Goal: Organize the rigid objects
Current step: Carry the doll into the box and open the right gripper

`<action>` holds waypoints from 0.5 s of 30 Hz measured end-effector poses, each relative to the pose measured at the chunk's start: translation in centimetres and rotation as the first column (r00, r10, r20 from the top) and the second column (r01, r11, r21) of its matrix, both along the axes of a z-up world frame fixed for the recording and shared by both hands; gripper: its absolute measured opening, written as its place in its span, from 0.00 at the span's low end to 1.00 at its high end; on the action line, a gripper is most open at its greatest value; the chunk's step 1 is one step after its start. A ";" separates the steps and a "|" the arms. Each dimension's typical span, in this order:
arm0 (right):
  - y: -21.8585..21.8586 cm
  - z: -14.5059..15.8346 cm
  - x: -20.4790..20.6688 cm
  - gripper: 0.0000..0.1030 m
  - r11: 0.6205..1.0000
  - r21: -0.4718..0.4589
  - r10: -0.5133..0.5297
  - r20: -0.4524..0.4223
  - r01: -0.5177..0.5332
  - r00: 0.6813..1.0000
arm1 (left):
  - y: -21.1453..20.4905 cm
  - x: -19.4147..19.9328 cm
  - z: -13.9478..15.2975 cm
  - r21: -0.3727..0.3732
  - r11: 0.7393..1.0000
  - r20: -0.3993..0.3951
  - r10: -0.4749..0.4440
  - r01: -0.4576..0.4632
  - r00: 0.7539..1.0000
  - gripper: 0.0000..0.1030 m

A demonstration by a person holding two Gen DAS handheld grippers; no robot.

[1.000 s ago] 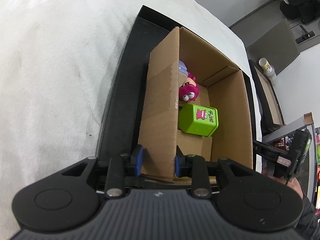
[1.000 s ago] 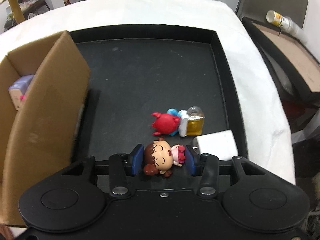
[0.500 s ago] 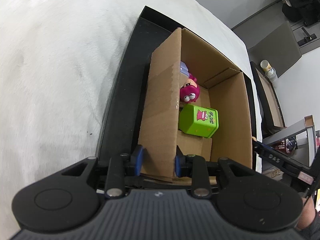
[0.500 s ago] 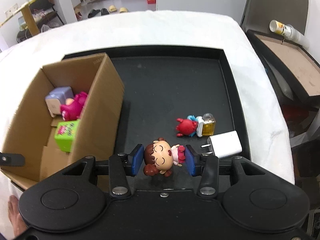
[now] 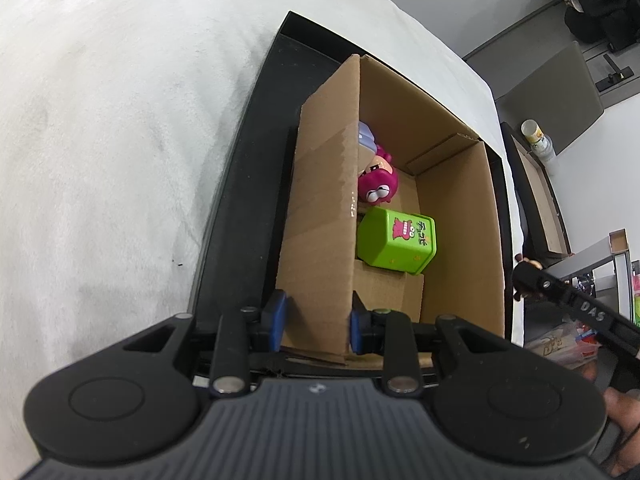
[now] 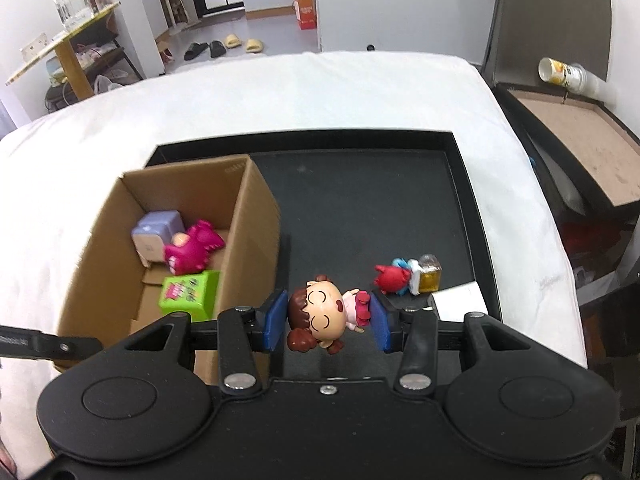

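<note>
**Left wrist and right wrist views: box steadied, doll figure carried toward it**

Left wrist view. The left gripper (image 5: 316,328), at lower centre, is clamping its blue pads on the near wall of the cardboard box (image 5: 320,216), one pad outside and one inside. The grip is probably bracing the box so that it is not sliding on the black tray (image 5: 248,184) while items are dropping in. Inside the box, at centre frame, a green tin (image 5: 394,242) is lying below a pink plush-style figure (image 5: 378,186), with a lilac item (image 5: 366,140) half hidden behind the wall. A dark tool part (image 5: 572,304) is entering from the right edge.

Right wrist view. The right gripper (image 6: 326,320), at lower centre, is pinching a doll figure (image 6: 324,316) sideways between narrow-set pads, head toward the left pad. It is hanging above the tray floor, just right of the box, which is filling the centre left. Judged from this, the doll is going into the box next. At centre right, a red figure (image 6: 390,278), a small bottle (image 6: 429,278) and a white charger (image 6: 460,304) are waiting on the tray.
</note>
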State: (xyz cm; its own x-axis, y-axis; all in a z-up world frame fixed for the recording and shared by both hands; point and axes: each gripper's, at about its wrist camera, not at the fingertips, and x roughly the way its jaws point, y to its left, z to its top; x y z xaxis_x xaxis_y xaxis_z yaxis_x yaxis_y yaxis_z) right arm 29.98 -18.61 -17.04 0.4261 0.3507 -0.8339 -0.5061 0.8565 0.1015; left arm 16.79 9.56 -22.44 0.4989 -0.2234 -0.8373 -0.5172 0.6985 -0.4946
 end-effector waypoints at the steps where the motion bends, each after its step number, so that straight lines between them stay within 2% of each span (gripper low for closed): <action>1: 0.2 0.3 0.0 0.42 1.000 0.003 0.004 0.004 -0.004 1.000 | 0.0 0.0 0.0 0.000 1.000 0.001 -0.001 0.001 1.000 0.29; 15: 4.2 3.9 0.3 0.42 0.993 0.101 0.053 0.040 -0.057 0.998 | 0.2 0.1 -0.1 -0.008 1.000 0.001 -0.007 0.007 1.000 0.29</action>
